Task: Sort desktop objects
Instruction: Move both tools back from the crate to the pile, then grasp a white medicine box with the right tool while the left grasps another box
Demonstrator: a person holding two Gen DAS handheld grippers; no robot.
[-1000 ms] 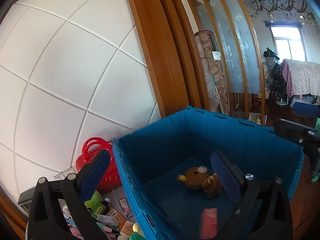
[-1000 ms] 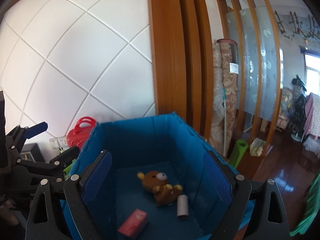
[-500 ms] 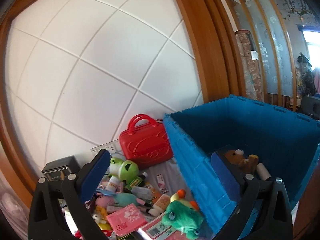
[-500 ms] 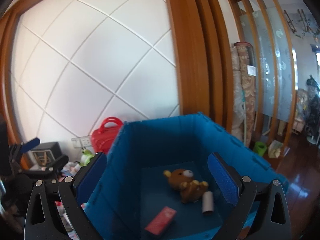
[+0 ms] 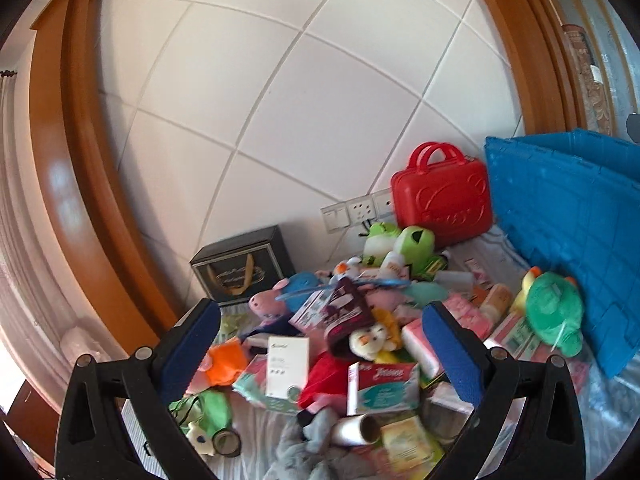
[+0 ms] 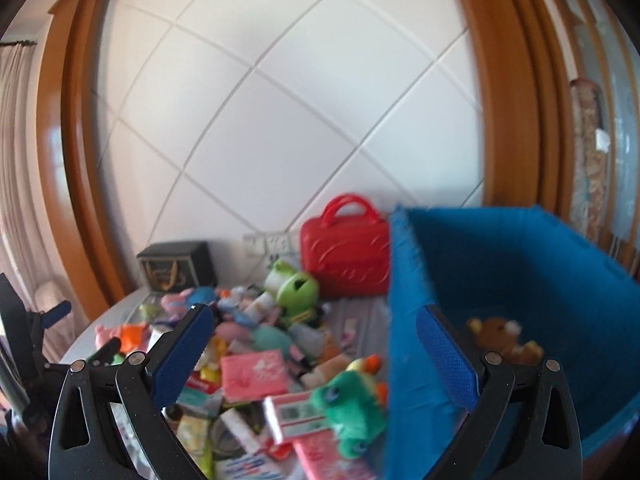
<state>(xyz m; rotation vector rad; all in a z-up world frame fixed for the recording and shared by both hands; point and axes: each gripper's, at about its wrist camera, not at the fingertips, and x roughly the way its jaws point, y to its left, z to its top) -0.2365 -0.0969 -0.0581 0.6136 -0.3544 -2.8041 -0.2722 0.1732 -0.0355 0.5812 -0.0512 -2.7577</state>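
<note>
Hovering over a heap of small goods, the left hand-held gripper (image 5: 320, 354) fills the lower part of the left wrist view, blue pads spread wide, nothing pinched between them. The right hand-held gripper (image 6: 314, 350), low in the right wrist view, has its jaws just opened to their widest, also with nothing gripped.

Items in the left wrist view, from the pads outward:
- White carton (image 5: 287, 366), lower centre, lying on the heap between the pads.
- Teal-and-white box (image 5: 386, 388) with a red edge, just right of the carton.
- Cardboard roll (image 5: 356, 429), bottom centre, lying on grey cloth.
- Penguin plush (image 5: 372, 338), centre, tucked among cartons.
- Pink pig plush (image 5: 267, 303), centre left, upper edge of the heap.
- Green frog watering can (image 5: 414, 242), upper centre right, beside the red case.
- Green plush duck (image 5: 554, 312), right, lying against the crate's outer wall.
- Black gift box (image 5: 242, 270), centre left, upright near the wall.
- Red toy suitcase (image 5: 442, 198), upper right, standing upright by the wall sockets (image 5: 358, 211), just beside the crate.
- Blue crate (image 5: 568, 216), right edge, outer wall only.

Items in the right wrist view:
- Blue crate (image 6: 520, 264), right half, interior showing.
- Brown bear plush (image 6: 502, 334), lying on the crate floor.
- Pink packet (image 6: 254, 372), lower centre, on the heap.
- Bench (image 6: 362, 312), pale covering, bare strip between heap and crate.
</note>
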